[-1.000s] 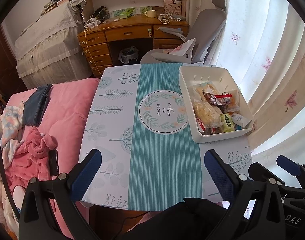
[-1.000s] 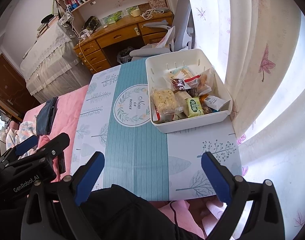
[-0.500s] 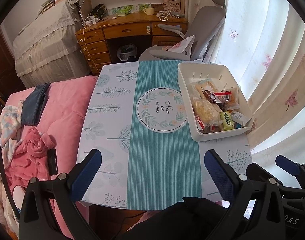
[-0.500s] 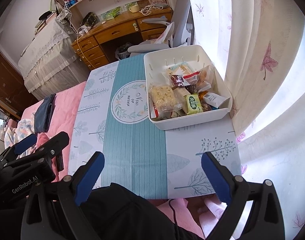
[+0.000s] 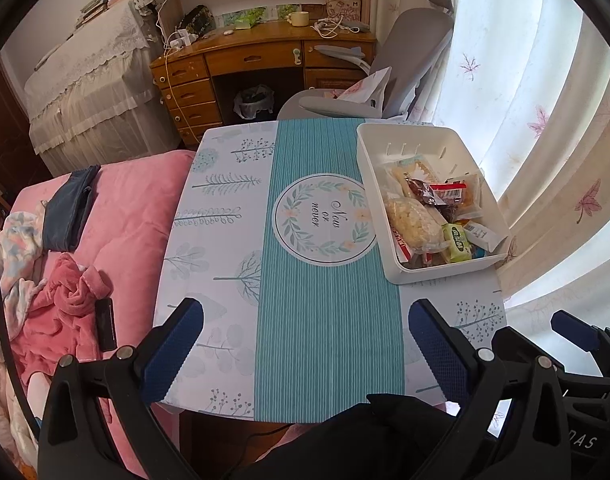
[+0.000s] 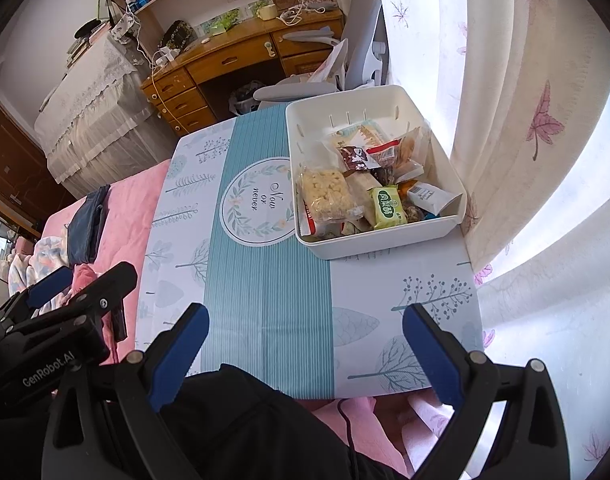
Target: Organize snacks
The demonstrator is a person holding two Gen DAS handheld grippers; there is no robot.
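Both claws hang wide open and empty over the near edge of the surface (image 5: 225,264), left claw (image 5: 305,344) and right claw (image 6: 305,344) well short of the white bin (image 6: 389,240). Snacks (image 6: 345,192) sit piled inside the bin at the surface's far right corner, curtain (image 6: 505,120) just beside it, grey chair (image 5: 385,80) and wooden desk (image 5: 245,56) beyond; bare cloth lies between claws and bin.
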